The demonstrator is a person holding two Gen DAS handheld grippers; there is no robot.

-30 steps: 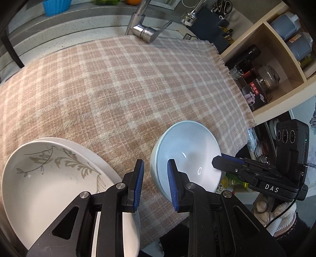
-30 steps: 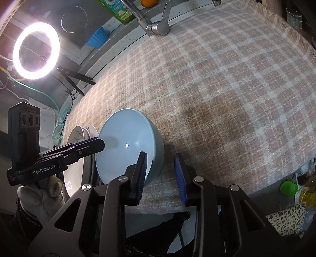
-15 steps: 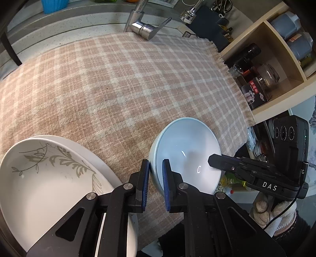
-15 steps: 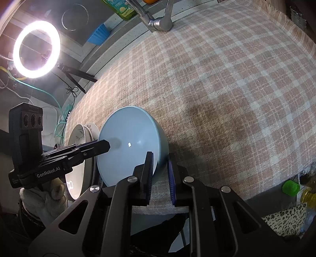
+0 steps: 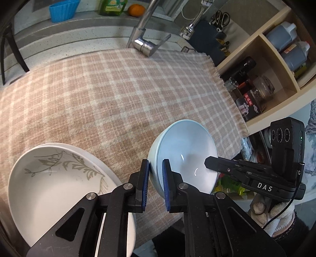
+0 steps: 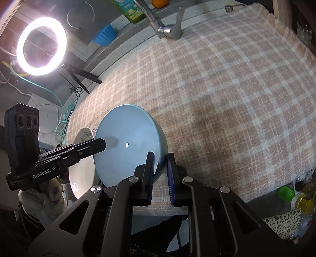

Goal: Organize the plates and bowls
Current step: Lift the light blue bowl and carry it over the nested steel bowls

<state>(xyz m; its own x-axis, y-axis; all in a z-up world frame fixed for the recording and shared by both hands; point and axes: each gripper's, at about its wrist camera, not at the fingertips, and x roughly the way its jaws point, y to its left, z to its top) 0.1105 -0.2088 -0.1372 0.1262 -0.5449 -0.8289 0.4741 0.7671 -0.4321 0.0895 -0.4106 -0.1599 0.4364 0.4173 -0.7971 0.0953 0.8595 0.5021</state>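
The pale blue bowl (image 5: pixel 185 156) sat tilted at the near edge of the plaid tablecloth (image 5: pixel 110 94), gripped from both sides. The left gripper (image 5: pixel 155 178) was clamped on the bowl's left rim, one blue pad inside the wall and one outside. The right gripper (image 6: pixel 160 170) pinched the opposite rim in the same way, and in the left wrist view its black body reached in over the bowl from the right.

Just left of the bowl lay a white plate with a grey leaf pattern (image 5: pixel 55 181), stacked on another white plate whose rim showed beneath it. In the right wrist view that stack (image 6: pixel 83 158) was partly hidden behind the bowl and the left gripper's body.

At the far edge of the cloth stood a chrome faucet (image 5: pixel 146 43). Behind it were a blue silicone cup (image 5: pixel 62 9), a green dish-soap bottle (image 5: pixel 112 7) and an orange (image 5: pixel 136 9). A lit ring light (image 6: pixel 41 46) on a small tripod stood off the cloth to the left.

The right gripper's body read "DAS" and the left's "GenRobot.AI".

An open wooden shelf (image 5: pixel 280 65) on the right held two grey jugs (image 5: pixel 282 35) in its upper compartment, and dark bottles and glass jars (image 5: pixel 254 87) below; their labels were too small to read.
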